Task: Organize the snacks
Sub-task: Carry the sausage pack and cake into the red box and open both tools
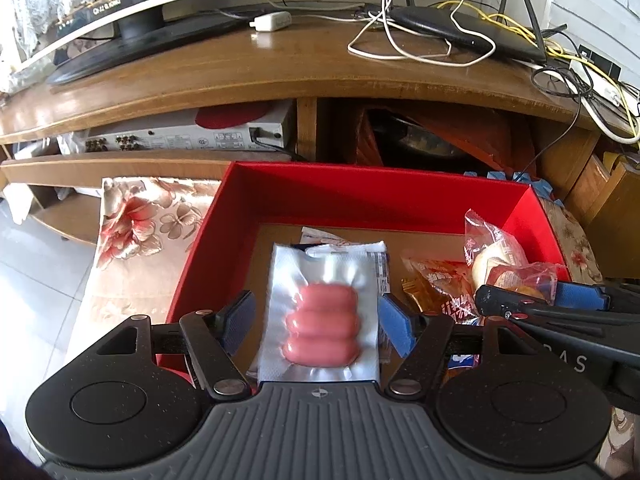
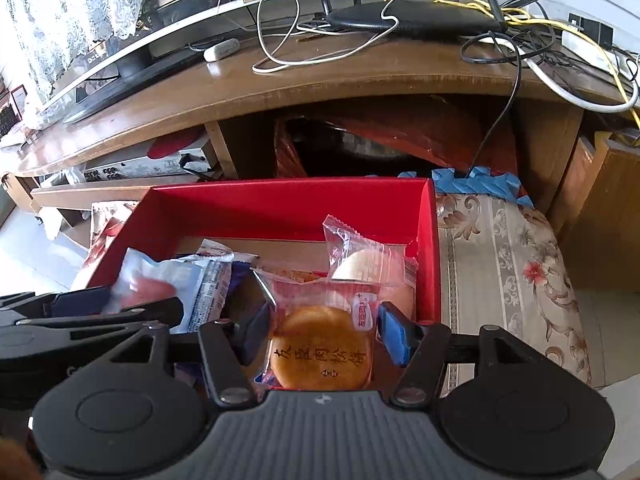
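Observation:
A red box [image 1: 360, 178] stands on a floral cloth and holds several wrapped snacks. My left gripper [image 1: 318, 320] hangs over its left half, open, with a foil pack of pink sausages [image 1: 324, 272] lying between the jaws; a gap shows beside the left pad. My right gripper [image 2: 326, 334] is over the right half of the red box [image 2: 280, 192], open around a round golden pastry in a clear wrapper [image 2: 320, 352] that lies in the box. A wrapped bun [image 2: 360, 264] leans on the right wall. An orange packet [image 1: 436, 276] lies in the middle.
A wooden TV stand [image 1: 280, 68] rises just behind the box, carrying a TV base [image 1: 132, 36], a router [image 1: 460, 28] and tangled cables. Shelves below hold a silver player [image 1: 188, 136]. Floral cloth [image 2: 500, 260] lies to the right, tiled floor [image 1: 36, 280] to the left.

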`<state>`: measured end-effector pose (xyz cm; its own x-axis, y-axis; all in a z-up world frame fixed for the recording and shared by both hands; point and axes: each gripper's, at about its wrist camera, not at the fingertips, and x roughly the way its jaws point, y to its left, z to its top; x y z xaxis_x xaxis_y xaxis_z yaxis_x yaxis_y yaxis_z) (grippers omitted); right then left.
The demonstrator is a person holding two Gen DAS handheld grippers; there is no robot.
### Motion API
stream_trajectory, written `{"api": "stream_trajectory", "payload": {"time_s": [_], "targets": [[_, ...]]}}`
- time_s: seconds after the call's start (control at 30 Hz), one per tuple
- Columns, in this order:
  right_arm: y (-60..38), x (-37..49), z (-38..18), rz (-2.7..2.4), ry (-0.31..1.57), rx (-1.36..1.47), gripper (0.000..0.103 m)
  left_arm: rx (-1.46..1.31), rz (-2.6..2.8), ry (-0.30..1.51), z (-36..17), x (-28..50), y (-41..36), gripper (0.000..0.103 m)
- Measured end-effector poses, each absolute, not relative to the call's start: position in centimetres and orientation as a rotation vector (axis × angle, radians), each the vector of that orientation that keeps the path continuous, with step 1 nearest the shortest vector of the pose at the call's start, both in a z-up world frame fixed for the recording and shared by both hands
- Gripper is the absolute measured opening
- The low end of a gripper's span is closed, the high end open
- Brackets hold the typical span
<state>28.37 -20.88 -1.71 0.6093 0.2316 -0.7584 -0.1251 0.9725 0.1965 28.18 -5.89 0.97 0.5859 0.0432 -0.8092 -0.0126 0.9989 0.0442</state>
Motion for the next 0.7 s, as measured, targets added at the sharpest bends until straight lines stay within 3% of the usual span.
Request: {"api": "stream_trajectory", "payload": {"time_s": [0.7], "targets": [[-22.2,26.8,0.4,0.178,0.834,0.124,0.062,0.005,-0.059,0.941,2.3,25.4,-6.1,0.085]]}}
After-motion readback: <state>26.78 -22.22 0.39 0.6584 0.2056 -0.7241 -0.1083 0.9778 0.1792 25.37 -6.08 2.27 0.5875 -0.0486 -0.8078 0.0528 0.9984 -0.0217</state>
